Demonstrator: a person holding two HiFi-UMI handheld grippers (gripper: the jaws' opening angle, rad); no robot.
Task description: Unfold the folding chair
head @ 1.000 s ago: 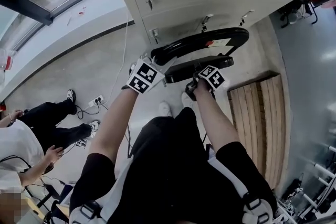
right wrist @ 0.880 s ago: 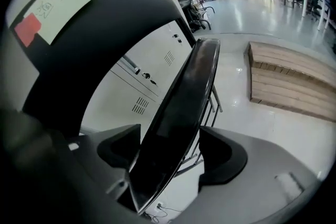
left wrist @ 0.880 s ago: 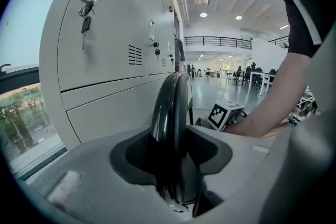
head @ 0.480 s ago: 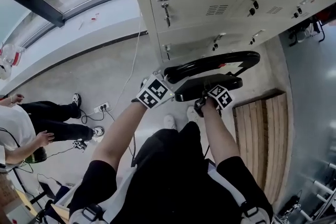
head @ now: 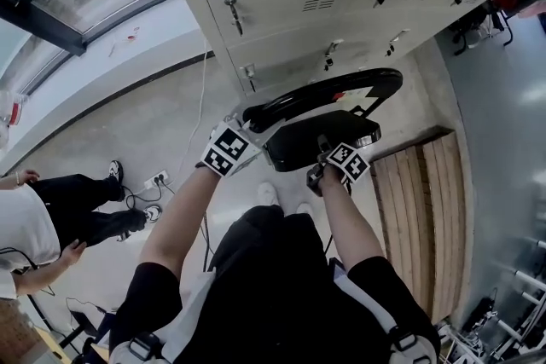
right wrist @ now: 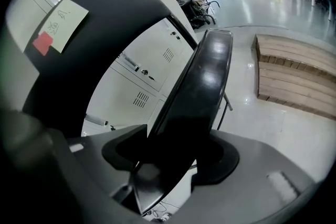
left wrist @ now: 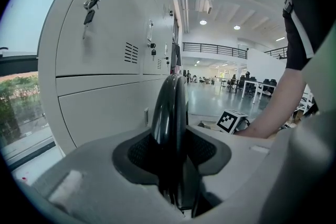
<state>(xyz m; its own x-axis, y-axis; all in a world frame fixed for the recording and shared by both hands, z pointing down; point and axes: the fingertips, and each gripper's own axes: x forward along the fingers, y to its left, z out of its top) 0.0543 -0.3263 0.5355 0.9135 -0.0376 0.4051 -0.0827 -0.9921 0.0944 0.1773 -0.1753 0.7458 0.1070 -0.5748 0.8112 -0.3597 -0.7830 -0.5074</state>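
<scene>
The left gripper (left wrist: pixel 172 150) is closed on the upper rim of the backrest (head: pixel 324 91) of the folding chair (head: pixel 317 117). Its jaws have just been closing, and the narrow black rim now stands upright between the pads with both pads against it. From this claw the rim arcs up and ahead, with the grey lockers (head: pixel 341 4) close behind it and to the claw's left. The chair stands on the floor directly ahead of both claws and just in front of the lockers. The seat (head: pixel 320 141) lies below the backrest, between the two claws. The right gripper (right wrist: pixel 173 161) is clamped on the near edge of the seat. Its jaws have also just been closing, to a middling width, and the thick glossy seat edge fills the gap and slants up and to the right from the pads. Above and to the left of this claw the backrest carries a pale note (right wrist: pixel 64 19). A wooden bench (head: pixel 426 200) lies on the floor to its right, apart from the chair. The step in hand appears to be spreading the seat from the backrest, and the seat seems only partly swung out. The next move probably calls for the left claw to steady the backrest. The right claw would then press the seat edge down and toward the person until the frame seats, without letting the smooth rim slip.
</scene>
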